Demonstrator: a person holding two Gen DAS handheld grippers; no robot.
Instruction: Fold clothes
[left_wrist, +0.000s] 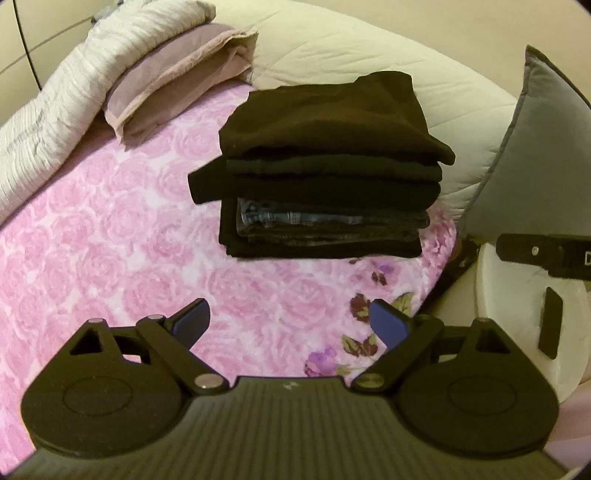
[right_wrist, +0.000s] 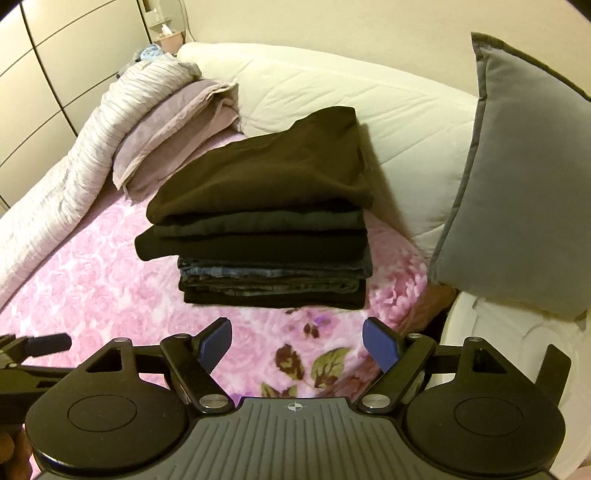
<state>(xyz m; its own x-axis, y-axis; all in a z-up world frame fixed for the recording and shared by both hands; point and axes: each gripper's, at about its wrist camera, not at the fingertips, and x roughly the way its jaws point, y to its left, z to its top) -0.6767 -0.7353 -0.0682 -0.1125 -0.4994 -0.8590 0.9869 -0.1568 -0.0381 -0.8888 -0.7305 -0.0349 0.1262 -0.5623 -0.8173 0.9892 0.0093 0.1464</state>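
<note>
A neat stack of folded clothes (left_wrist: 325, 166) sits on the pink rose bedspread (left_wrist: 110, 240). A dark brown garment lies on top, black ones under it, and folded jeans (left_wrist: 332, 221) lower down. The stack shows in the right wrist view (right_wrist: 266, 229) too. My left gripper (left_wrist: 290, 325) is open and empty, hovering over the bedspread short of the stack. My right gripper (right_wrist: 297, 347) is open and empty, also just short of the stack. Part of the right gripper shows at the right edge of the left wrist view (left_wrist: 546, 254).
A rolled white duvet (left_wrist: 55, 110) and a mauve pillow (left_wrist: 173, 74) lie at the left. A cream padded headboard (right_wrist: 369, 96) stands behind the stack. A grey cushion (right_wrist: 517, 184) leans at the right over a white surface (right_wrist: 498, 332).
</note>
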